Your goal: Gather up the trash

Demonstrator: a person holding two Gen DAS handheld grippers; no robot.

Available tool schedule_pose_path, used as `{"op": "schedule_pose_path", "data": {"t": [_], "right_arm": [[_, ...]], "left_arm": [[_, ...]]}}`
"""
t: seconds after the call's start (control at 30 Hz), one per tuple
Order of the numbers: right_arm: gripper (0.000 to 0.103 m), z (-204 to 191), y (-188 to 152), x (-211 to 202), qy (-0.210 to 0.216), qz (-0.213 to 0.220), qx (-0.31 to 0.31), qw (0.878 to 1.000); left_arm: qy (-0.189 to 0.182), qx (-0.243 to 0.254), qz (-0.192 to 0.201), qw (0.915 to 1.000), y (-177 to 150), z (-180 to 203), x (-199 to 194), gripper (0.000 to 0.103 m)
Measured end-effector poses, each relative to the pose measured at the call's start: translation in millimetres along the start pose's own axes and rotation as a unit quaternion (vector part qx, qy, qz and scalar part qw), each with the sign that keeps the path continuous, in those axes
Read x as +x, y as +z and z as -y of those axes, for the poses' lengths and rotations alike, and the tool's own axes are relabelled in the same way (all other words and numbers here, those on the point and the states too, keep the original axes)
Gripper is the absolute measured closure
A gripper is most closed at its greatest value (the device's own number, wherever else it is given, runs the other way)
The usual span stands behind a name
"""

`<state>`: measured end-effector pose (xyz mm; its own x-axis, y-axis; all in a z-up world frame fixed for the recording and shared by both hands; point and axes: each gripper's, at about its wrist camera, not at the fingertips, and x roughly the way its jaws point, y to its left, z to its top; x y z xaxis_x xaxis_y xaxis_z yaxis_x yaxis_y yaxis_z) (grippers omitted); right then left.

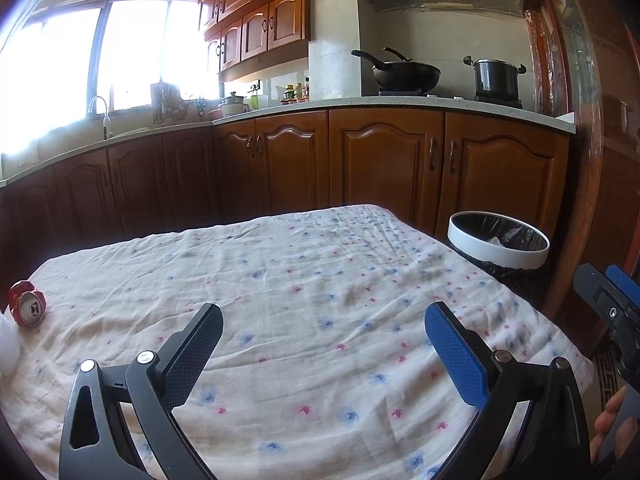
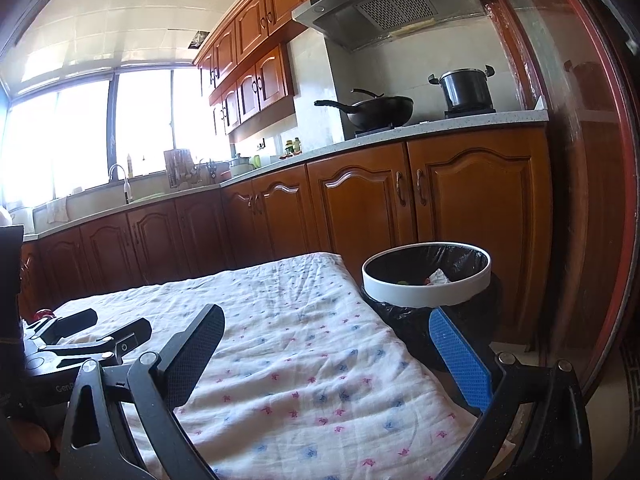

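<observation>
A crushed red can (image 1: pixel 27 307) lies at the far left edge of the table, which is covered by a flowered white cloth (image 1: pixel 304 280). Beside it at the frame edge is a white crumpled item (image 1: pixel 8 340), only partly in view. My left gripper (image 1: pixel 324 332) hovers open over the middle of the cloth, nothing between its fingers. A white-rimmed trash bin (image 2: pixel 426 276) with a black liner stands off the table's far right corner and holds some scraps. My right gripper (image 2: pixel 328 340) is open and empty above the cloth's right side, near the bin.
Wooden kitchen cabinets (image 1: pixel 384 160) run behind the table, with a wok (image 1: pixel 404 72) and a pot (image 1: pixel 496 78) on the stove. A sink tap (image 1: pixel 105 114) stands under the bright window. A wooden door frame (image 2: pixel 580 200) rises right of the bin.
</observation>
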<state>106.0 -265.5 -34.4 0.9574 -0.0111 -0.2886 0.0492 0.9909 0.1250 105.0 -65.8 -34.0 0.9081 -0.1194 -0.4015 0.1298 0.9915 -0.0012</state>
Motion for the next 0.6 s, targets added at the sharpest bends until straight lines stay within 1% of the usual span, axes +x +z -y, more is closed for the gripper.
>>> {"op": "schedule_pose_path", "data": {"t": [0.6], "right_arm": [[0.000, -2.9, 0.7, -0.6, 0.002, -0.001, 0.001, 1.000]], "left_arm": [[-0.003, 0.002, 0.000, 1.0000, 0.9, -5.5, 4.6, 0.001]]}}
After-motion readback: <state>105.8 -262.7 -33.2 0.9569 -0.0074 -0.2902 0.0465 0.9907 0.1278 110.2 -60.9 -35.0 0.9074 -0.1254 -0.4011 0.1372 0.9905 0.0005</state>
